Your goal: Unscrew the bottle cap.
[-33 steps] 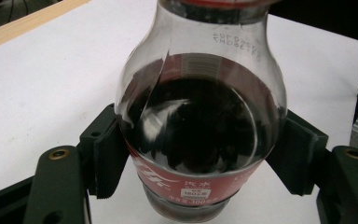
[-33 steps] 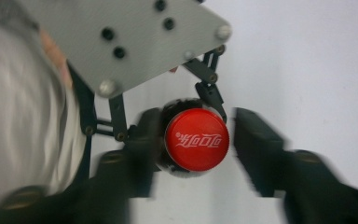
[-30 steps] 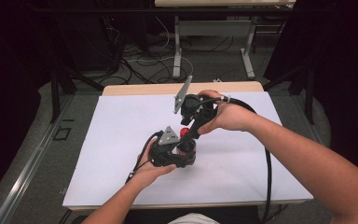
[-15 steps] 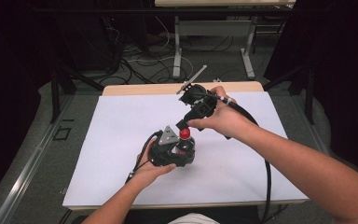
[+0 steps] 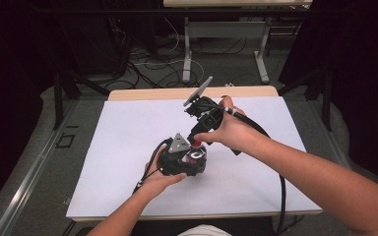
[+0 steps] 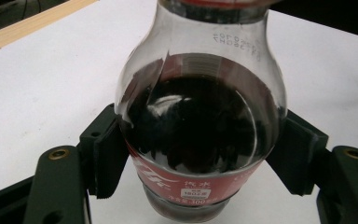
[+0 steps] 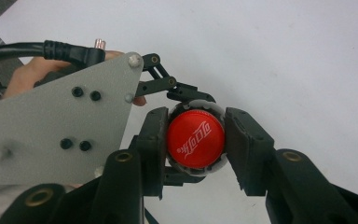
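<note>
Table (image 5: 128, 187): white sheet, beneath both claws.
Cola bottle (image 6: 200, 126): upright between the left gripper's (image 6: 200, 158) jaws, which were closed on its label band, pads touching both sides.
Red cap (image 7: 196, 138): directly between the right gripper's (image 7: 193, 140) jaws, closed on it from above.
Advice: keep the right claw square on the cap and twist about the bottle's axis; the left must not loosen.

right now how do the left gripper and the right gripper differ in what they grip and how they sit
The left gripper clamps the cola bottle around its body from the side; the right gripper comes down from above and pinches the red cap. In the high view the left gripper sits low by the white table, while the right gripper is tilted steeply above it. Both are shut on the same bottle.
</note>
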`<state>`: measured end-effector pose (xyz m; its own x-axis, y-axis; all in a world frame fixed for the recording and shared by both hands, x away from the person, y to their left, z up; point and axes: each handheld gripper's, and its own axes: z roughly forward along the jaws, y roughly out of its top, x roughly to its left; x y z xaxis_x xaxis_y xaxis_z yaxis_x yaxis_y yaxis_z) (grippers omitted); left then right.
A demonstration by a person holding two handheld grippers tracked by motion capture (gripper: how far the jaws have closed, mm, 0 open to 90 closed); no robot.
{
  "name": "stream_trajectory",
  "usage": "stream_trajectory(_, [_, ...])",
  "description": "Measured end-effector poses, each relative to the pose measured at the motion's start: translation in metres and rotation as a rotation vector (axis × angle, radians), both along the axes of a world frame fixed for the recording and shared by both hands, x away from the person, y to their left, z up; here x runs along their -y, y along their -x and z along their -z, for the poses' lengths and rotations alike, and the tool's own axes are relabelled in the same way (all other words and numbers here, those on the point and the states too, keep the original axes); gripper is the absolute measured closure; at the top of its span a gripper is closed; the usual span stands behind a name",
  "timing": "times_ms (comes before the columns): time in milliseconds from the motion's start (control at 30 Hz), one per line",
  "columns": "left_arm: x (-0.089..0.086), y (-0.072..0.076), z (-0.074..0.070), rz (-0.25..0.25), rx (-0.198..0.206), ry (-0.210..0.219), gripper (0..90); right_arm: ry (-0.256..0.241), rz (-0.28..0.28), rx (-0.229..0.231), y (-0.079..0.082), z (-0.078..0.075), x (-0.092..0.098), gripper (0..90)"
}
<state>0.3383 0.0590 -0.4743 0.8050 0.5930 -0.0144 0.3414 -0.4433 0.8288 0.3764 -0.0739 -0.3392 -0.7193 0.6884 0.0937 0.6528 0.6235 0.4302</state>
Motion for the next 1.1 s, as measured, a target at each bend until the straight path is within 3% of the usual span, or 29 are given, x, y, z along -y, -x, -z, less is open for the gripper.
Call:
stream_trajectory(133, [-0.001, -0.001, 0.001, 0.007, -0.01, 0.004, 30.0, 0.02, -0.105, 0.01, -0.002, -0.001, 0.0, 60.8])
stream_trajectory(200, [0.0, -0.001, 0.001, 0.012, -0.015, 0.003, 30.0, 0.031, -0.217, 0.01, -0.008, -0.001, 0.002, 60.9])
stream_trajectory(233, [0.0, 0.0, 0.001, 0.014, -0.015, 0.002, 30.0, 0.008, -0.267, 0.031, -0.01, 0.001, 0.001, 60.9])
stream_trajectory(300, [-0.001, 0.0, 0.0, 0.03, -0.041, -0.009, 30.0, 0.037, -0.397, 0.013, -0.015, -0.001, 0.003, 60.9])
stream_trajectory(433, [-0.001, 0.0, 0.0, 0.034, -0.038, -0.009, 30.0, 0.057, -0.616, 0.066, -0.019, -0.001, 0.004, 61.0])
stream_trajectory(467, [0.001, 0.001, 0.002, 0.023, -0.023, 0.002, 30.0, 0.063, -0.654, 0.08, -0.019, -0.002, 0.005, 60.9])
stream_trajectory(567, [0.001, 0.001, 0.001, 0.037, -0.038, -0.008, 30.0, 0.088, -0.758, 0.122, -0.018, -0.002, 0.004, 60.9])
stream_trajectory(667, [0.002, 0.001, 0.003, 0.025, -0.021, 0.008, 30.0, 0.101, -0.785, 0.133, -0.018, -0.002, 0.003, 60.8])
stream_trajectory(700, [0.002, 0.001, 0.003, 0.026, -0.022, 0.007, 30.0, 0.109, -0.765, 0.125, -0.017, -0.002, 0.003, 60.6])
stream_trajectory(767, [0.001, 0.001, 0.002, 0.026, -0.028, 0.005, 30.0, 0.079, -0.707, 0.11, -0.017, -0.002, 0.003, 49.7])
stream_trajectory(833, [0.0, 0.0, 0.001, 0.02, -0.026, 0.006, 30.0, 0.073, -0.671, 0.129, -0.015, -0.003, 0.004, 46.5])
stream_trajectory(900, [-0.001, -0.001, 0.001, 0.024, -0.022, 0.004, 30.0, 0.046, -0.595, 0.108, -0.013, -0.006, 0.005, 44.0])
stream_trajectory(967, [-0.001, -0.001, 0.001, 0.02, -0.024, 0.006, 30.0, 0.029, -0.527, 0.117, -0.011, -0.009, 0.006, 44.2])
stream_trajectory(1100, [0.0, -0.001, 0.001, 0.013, -0.015, 0.009, 30.0, -0.007, -0.314, 0.067, -0.008, -0.011, 0.006, 46.9])
